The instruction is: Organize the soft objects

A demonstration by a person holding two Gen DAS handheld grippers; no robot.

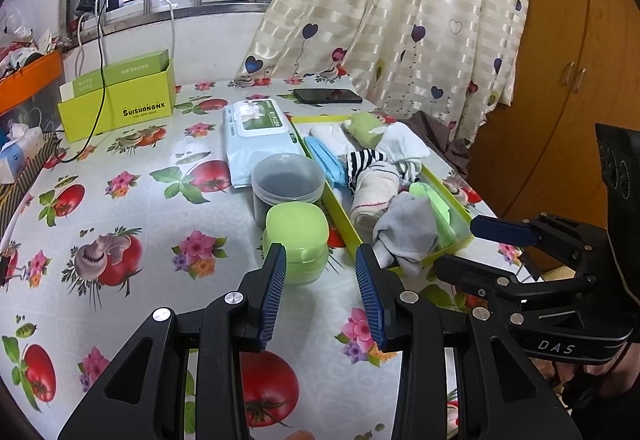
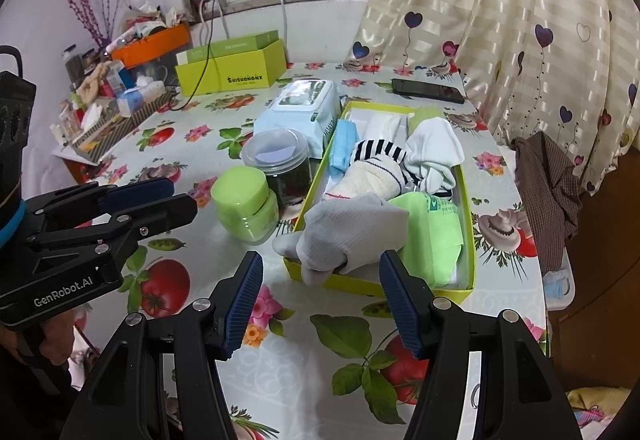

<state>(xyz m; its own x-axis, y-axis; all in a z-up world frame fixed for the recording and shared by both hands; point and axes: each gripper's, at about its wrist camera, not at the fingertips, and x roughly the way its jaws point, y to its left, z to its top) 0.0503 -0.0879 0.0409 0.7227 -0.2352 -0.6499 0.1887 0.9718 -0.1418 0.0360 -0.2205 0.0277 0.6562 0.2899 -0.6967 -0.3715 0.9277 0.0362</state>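
Soft stuff was piled in the lime-green tray (image 2: pixel 468 207), both grippers open and holding nothing.

Going left to right in the right wrist view: the left gripper (image 2: pixel 160 199) poked in at 9 o'clock, jaws apart with nothing between them, then a light green lidded jar (image 2: pixel 244 203) and a clear jar (image 2: pixel 280 163) just beside the tray. Inside the tray sat a blue mask (image 2: pixel 344 143), a striped sock (image 2: pixel 376 149), a cream towel roll (image 2: pixel 372 175) and a white sock (image 2: pixel 434 151), with a grey sock (image 2: pixel 348 236) flopping over the near wall next to a green packet (image 2: pixel 436 240). The right gripper (image 2: pixel 320 304) hovered at 6 o'clock, jaws wide, pads touching nothing.
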